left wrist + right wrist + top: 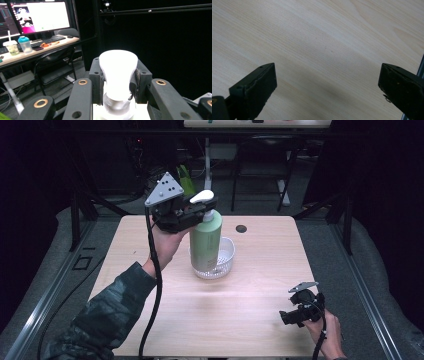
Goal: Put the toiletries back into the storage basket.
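A person's left gripper (196,211) clamps the neck of a green pump bottle (205,242) just under its white pump head (202,196), holding the bottle upright above a white perforated basket (225,257) near the middle of a light wooden table (250,310). From the high view the bottle's base appears at or just inside the basket's near rim; whether it touches the basket cannot be told. In the left gripper view, both black jaws press against the sides of the pump head (118,72), with the white top rising between them. The grey three-cornered plate (163,189) sits atop this gripper, and its cable (156,285) trails down past a camouflage-patterned sleeve (107,312). The right gripper (289,317) rests low at the table's near right corner, well apart from the bottle. Its own view shows the two jaws spread wide over bare wood grain (319,50), nothing between them. A small dark round hole (241,228) marks the tabletop beyond the basket.
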